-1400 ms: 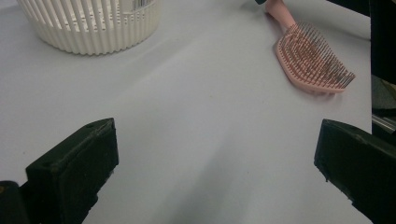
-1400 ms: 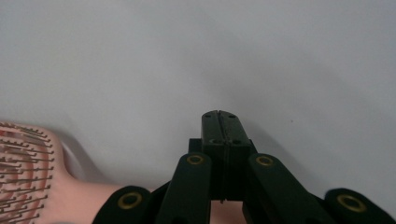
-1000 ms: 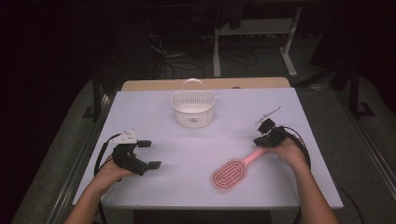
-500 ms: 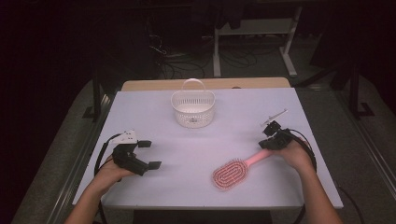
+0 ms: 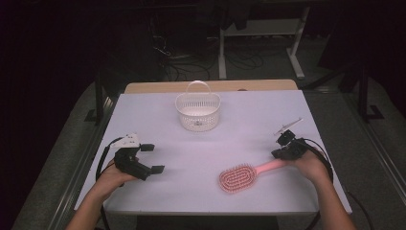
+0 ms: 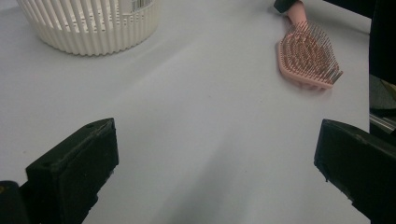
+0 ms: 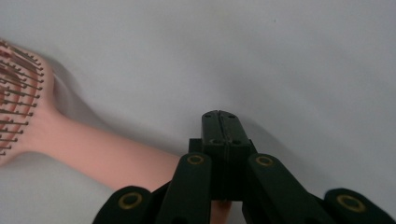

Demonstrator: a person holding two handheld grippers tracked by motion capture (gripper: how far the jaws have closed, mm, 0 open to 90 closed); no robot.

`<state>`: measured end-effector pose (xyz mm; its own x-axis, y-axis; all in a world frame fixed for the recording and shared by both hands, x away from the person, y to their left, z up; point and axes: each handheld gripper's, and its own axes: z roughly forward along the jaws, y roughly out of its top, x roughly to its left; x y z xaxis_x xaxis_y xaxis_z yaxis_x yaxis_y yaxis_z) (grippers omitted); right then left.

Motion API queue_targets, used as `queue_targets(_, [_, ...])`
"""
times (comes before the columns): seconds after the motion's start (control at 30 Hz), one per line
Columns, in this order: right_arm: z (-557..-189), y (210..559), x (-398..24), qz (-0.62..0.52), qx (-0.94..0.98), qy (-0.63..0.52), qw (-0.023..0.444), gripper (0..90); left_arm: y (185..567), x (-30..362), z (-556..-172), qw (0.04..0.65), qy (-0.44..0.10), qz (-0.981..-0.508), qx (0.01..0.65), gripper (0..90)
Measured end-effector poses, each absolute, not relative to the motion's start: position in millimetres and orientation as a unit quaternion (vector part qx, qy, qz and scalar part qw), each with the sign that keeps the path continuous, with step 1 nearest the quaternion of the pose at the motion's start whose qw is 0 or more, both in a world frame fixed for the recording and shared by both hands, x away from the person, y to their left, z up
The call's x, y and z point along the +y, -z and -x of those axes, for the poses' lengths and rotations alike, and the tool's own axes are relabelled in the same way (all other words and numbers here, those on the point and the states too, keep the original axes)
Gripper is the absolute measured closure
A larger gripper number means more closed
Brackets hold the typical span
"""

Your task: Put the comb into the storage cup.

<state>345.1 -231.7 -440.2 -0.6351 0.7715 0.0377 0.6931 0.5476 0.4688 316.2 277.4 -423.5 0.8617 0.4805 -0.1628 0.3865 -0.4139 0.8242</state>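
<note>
The hairbrush (image 5: 242, 176) lies bristles up near the front edge of the table (image 5: 249, 120), nearer than the basket (image 5: 197, 111) and off to its right, with its pink handle running toward the right gripper (image 5: 283, 152). That gripper's jaws are pressed together, with the handle's end beneath them; whether they pinch it I cannot tell. The left gripper (image 5: 152, 158), in front of the basket and to its left, has its jaws spread wide and holds nothing. The basket stands farthest back.
</note>
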Motion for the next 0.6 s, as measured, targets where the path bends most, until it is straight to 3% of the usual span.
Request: queue_targets(0.6, [-312.7,442.4,-246.0,-0.421,0.876,-0.221,0.080,88.8,423.3,276.0,-315.2,0.475,-0.049,-0.840,0.257,0.0])
